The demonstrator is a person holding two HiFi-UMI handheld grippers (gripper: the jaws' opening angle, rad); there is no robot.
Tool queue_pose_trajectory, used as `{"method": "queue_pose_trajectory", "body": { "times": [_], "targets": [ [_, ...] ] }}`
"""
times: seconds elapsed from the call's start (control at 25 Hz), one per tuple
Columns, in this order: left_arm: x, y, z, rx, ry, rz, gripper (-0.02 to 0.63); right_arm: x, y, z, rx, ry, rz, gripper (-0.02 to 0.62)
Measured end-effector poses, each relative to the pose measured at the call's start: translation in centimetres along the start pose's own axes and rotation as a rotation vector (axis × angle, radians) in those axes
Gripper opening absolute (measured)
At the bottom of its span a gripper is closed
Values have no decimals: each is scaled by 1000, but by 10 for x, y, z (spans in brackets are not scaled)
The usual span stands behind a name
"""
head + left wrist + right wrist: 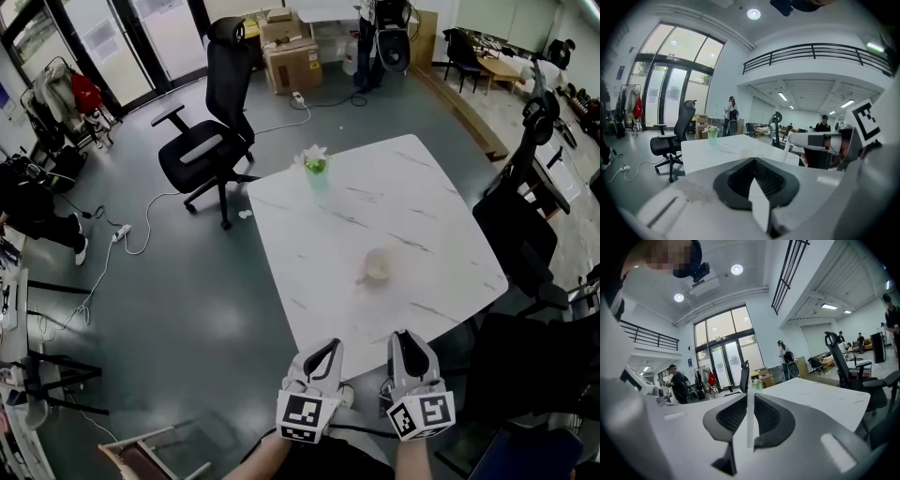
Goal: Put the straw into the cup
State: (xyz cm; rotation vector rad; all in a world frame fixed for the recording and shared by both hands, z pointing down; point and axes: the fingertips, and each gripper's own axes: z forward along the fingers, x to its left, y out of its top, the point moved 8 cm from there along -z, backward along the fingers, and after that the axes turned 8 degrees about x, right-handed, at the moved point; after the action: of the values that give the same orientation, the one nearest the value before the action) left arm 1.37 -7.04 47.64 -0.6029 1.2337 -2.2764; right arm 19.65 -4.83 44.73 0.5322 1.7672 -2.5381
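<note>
A pale cup (pixel 377 267) stands on the white marble table (pixel 422 197), right of the table's middle. Both grippers hover side by side over the near table edge, well short of the cup. My right gripper (pixel 403 336) (pixel 750 397) is shut on a thin white straw (pixel 749 423), which stands upright between its dark pads and pokes just above them. My left gripper (pixel 330 345) (pixel 754 161) is shut with nothing seen held. In the left gripper view the cup (pixel 746 152) shows faintly just beyond the jaws.
A green glass with a white flower (pixel 316 167) (pixel 712 136) stands at the table's far left corner. A black office chair (pixel 211 141) sits beyond it, and more black chairs (pixel 525 225) crowd the table's right side. Cables lie on the floor to the left.
</note>
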Motion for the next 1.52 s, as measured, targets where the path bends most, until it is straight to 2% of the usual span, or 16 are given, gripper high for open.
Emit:
{"method": "queue_pose_trajectory", "body": {
  "times": [0.52, 0.96, 1.52],
  "targets": [
    [10, 1, 29, 33, -18, -20, 2, -16, 17, 47, 4, 5, -51, 48],
    [29, -4, 49, 78, 0, -58, 2, -36, 39, 102, -9, 9, -118, 48],
    [54, -17, 64, 138, 12, -99, 2, -66, 34, 162, 32, -30, -129, 49]
  ]
}}
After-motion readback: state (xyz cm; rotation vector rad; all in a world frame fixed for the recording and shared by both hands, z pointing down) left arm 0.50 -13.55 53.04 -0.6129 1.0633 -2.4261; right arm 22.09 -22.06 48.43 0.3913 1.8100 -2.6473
